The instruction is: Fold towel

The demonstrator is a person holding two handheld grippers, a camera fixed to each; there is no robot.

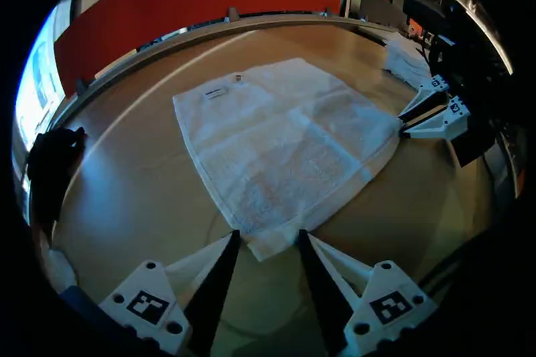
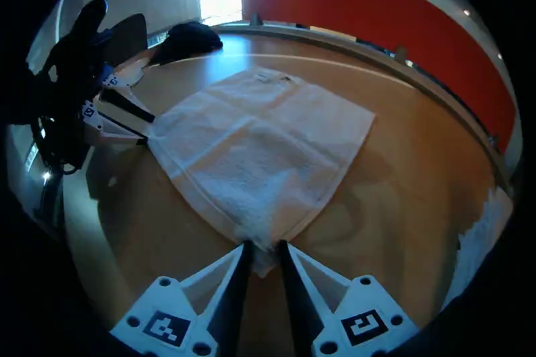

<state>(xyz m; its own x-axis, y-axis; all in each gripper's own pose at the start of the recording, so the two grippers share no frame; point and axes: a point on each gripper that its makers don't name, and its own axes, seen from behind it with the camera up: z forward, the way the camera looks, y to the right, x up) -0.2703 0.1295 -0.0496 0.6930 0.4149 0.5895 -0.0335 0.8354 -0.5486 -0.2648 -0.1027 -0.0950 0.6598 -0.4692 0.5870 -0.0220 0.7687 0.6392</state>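
**Towel on desk: risk of a lopsided lift**

Left gripper (image 1: 266,242): fingers wide, straddling one towel (image 1: 281,136) corner, not clamped, so the corner may slip free. Towel: flat, mid-desk (image 1: 134,183). Right gripper (image 2: 263,251): narrow, pinching the neighbouring corner. Lifting it alone would skew the fold.

No legible text. Small tag (image 1: 216,92) on towel (image 1: 288,143), upper centre of left gripper view: print too small to read. Marker squares (image 1: 147,305), lower edge: patterns only.
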